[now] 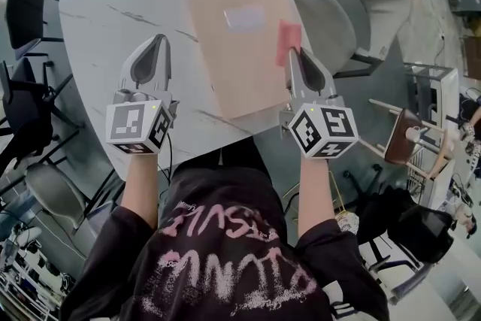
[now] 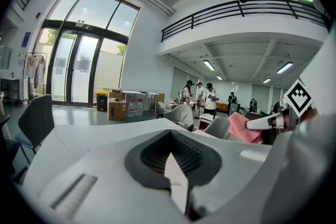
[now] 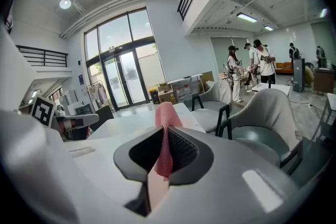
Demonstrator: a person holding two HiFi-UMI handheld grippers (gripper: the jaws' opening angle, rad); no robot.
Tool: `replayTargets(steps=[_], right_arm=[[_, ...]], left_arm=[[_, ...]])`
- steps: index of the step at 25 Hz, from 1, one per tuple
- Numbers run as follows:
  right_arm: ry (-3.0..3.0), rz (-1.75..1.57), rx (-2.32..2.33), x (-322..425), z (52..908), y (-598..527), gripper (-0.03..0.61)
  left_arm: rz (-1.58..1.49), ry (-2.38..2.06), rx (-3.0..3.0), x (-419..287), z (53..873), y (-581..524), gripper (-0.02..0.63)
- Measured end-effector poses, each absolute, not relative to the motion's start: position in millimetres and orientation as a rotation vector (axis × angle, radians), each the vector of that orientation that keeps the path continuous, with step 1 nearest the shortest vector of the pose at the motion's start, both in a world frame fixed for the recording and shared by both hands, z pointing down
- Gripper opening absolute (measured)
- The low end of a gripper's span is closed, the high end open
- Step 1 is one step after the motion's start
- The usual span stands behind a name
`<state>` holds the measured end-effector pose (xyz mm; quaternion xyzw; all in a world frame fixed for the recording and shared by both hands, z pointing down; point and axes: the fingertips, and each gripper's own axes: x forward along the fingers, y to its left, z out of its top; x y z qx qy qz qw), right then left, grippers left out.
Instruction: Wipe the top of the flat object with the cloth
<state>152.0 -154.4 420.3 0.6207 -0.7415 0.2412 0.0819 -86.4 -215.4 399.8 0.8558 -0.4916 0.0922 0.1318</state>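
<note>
Right gripper view: right gripper jaws are pinched on the pink cloth, which stands upright between them with its top past the tips.
Left gripper view: left gripper jaws are together, with nothing in them.
Head view only: the flat object, a tan folder, lies on the white table between the grippers. The cloth is at the folder's 3 o'clock edge; contact cannot be told.
White label on folder: no legible writing. Pink shirt print: unreadable.
Gripper views only: grey chairs, then people far off at 1 o'clock.
</note>
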Motion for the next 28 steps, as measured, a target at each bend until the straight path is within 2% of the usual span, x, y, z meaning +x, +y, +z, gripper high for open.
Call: replayTargets(steps=[13, 28], right_arm=[[-2.295, 0.706, 1.748, 115.2, 417.1, -181.1, 0.041], [-2.437, 0.713, 1.47, 27.1, 425.3, -225.6, 0.041]], left_arm=[[0.266, -1.439, 2.467, -97.2, 404.5, -213.1, 0.0], [0.24, -1.595, 2.372, -144.4, 409.0, -214.2, 0.0]])
